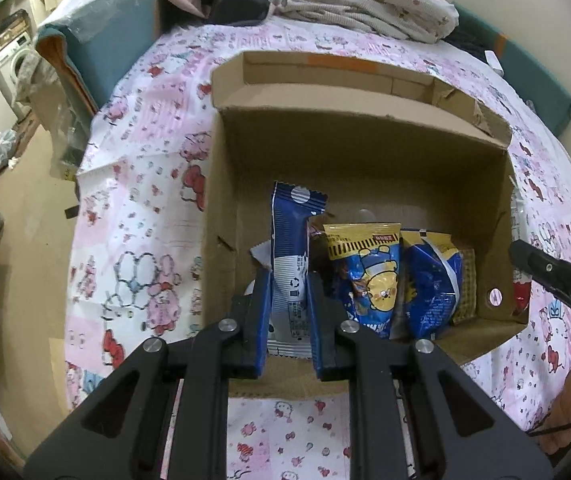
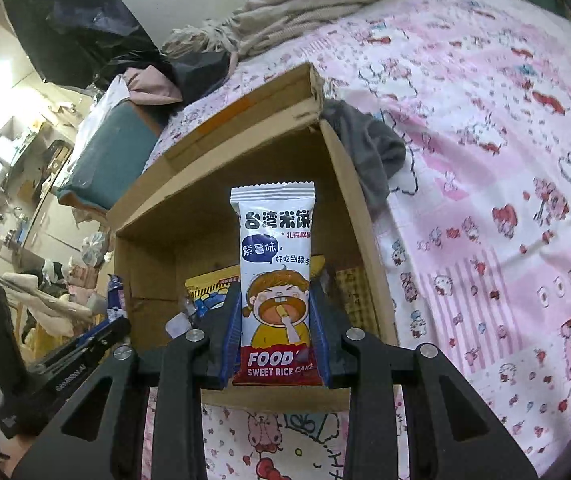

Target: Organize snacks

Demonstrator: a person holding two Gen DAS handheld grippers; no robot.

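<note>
Your left gripper (image 1: 288, 304) has its fingers clamped on a blue-and-white striped snack packet (image 1: 290, 264), upright over the cardboard box (image 1: 365, 160) on the bed's pink cartoon sheet (image 1: 145, 200). Beside it inside stand two blue-and-yellow snack bags (image 1: 369, 276). Your right gripper (image 2: 276, 320) pinches a white rice cake packet (image 2: 275, 280), red-banded below, above the box.

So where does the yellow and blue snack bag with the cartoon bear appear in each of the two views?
Left wrist: the yellow and blue snack bag stands inside the cardboard box, just right of the left gripper.
Right wrist: only its yellow top shows, low in the box, left of the right gripper.
Shared landmark: the cardboard box.
</note>
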